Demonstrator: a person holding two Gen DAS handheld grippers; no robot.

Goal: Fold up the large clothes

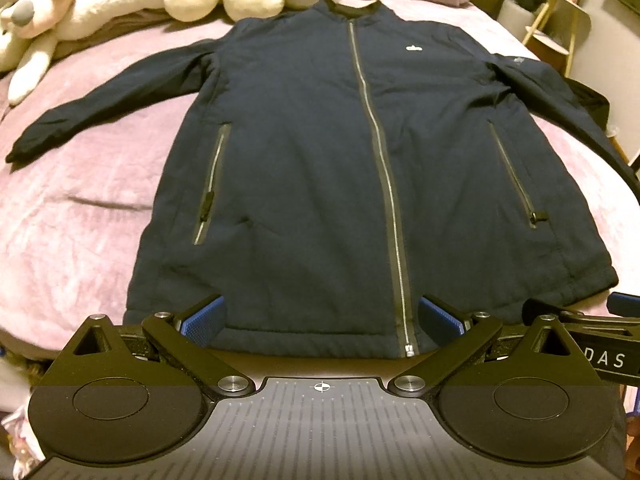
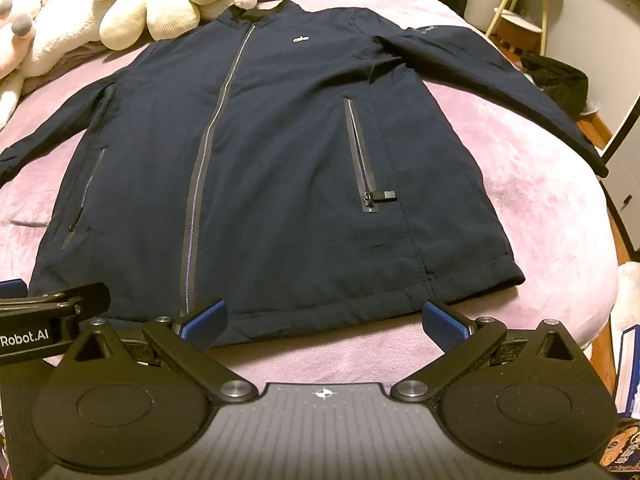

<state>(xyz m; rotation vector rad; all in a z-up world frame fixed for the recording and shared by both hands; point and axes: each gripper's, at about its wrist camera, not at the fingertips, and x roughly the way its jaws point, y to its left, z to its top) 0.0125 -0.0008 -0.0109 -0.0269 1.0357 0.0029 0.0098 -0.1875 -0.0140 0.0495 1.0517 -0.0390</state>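
Lying flat on pink blanket (image 2: pixel 540 200), navy jacket (image 1: pixel 320 160), left claw (image 1: pixel 322 320) and right claw (image 2: pixel 324 322) released at hem

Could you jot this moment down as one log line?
stage: start, nothing folded | jacket: flat on bed, zipped, sleeves out | left gripper: open at hem | right gripper: open at hem

Both wrist cameras sit low at the foot of the bed (image 1: pixel 60 208), close to the hem of the navy zip jacket (image 1: pixel 320 160), facing up its length toward the plush toys (image 2: pixel 152 8) at the head. The left view centres on the zipper; the right view sits further right. Both share the whole jacket.
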